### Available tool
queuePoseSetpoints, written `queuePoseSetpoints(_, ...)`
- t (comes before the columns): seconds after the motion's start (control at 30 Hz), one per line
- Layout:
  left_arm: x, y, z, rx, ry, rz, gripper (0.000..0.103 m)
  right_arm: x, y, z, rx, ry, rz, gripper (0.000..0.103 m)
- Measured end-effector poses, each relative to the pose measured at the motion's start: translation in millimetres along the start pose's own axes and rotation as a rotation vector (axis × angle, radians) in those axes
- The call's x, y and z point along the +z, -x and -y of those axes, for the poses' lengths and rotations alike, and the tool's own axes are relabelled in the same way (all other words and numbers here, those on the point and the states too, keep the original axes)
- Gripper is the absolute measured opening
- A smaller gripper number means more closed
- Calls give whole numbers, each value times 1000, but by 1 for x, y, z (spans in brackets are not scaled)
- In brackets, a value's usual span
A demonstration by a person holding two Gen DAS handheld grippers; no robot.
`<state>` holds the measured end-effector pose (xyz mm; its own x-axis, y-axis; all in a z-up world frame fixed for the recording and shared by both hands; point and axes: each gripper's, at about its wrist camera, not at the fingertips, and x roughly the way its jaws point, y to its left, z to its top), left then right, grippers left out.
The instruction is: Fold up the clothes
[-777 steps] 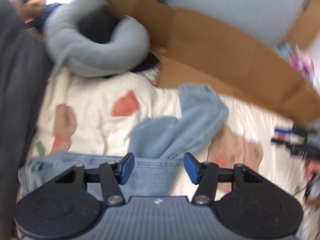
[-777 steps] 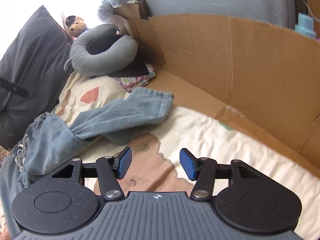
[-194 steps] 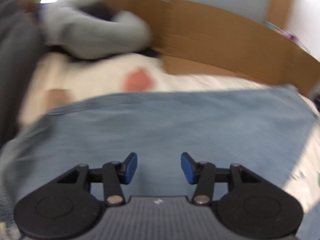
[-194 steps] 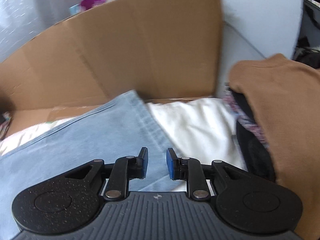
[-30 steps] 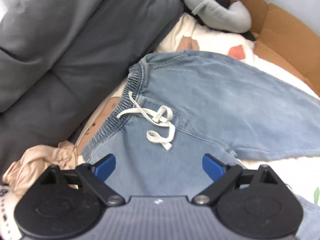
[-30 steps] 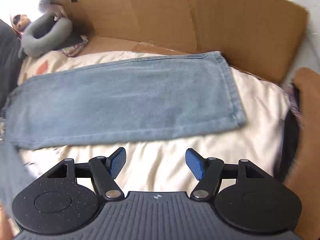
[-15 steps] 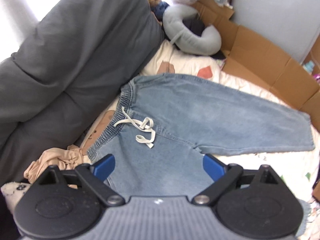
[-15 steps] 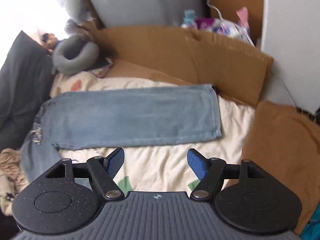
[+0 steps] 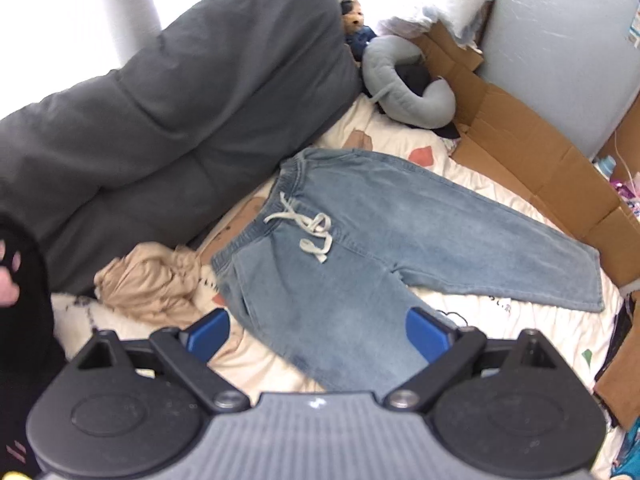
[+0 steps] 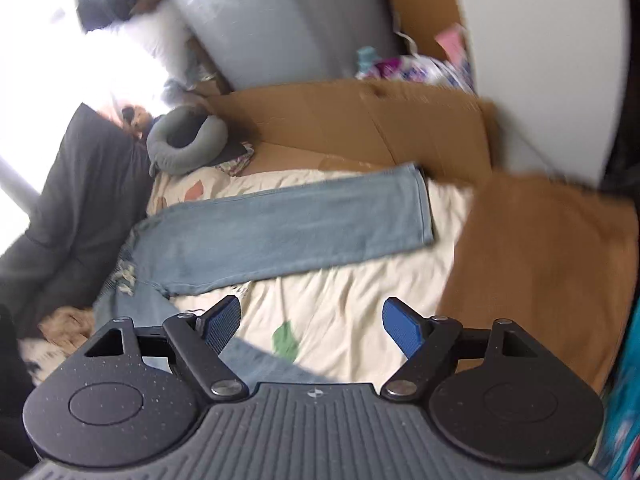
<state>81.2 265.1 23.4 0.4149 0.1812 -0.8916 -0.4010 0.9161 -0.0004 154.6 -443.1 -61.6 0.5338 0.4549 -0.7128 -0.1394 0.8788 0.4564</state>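
Note:
Light blue jeans (image 9: 384, 216) lie spread flat on the cream bedsheet (image 9: 472, 312), waistband toward the dark pillows, a white drawstring (image 9: 308, 232) on top. One leg stretches right, the other runs toward me. My left gripper (image 9: 318, 330) is open and empty, high above the near leg. In the right wrist view the jeans (image 10: 280, 236) lie across the bed. My right gripper (image 10: 312, 322) is open and empty, well above the sheet.
Dark grey pillows (image 9: 160, 112) fill the left. A grey neck pillow (image 9: 408, 88) and cardboard (image 9: 532, 160) line the far side. A beige garment (image 9: 148, 284) is crumpled at the left. A brown garment (image 10: 540, 260) lies at the right.
Both grippers have pulled back and risen, so more of the bed and the whole jeans show. Both stay open and empty.

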Motion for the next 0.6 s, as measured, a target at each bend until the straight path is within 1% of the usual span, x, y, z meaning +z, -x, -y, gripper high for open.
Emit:
queuePoseSetpoints(0.13, -15, 5, -11, 11, 24, -3, 96, -51, 3, 10, -14, -73, 8, 83)
queuePoseSetpoints(0.27, -32, 5, -15, -29, 59, 7, 96, -92, 3, 19, -28, -133, -9, 83)
queuePoseSetpoints(0.4, -52, 0, -14, -59, 52, 10, 96, -123, 6, 26, -48, -152, -21, 83)
queuePoseSetpoints(0.6, -85, -21, -18, -120, 88, 23, 96, -151, 3, 30, -73, -121, -39, 83)
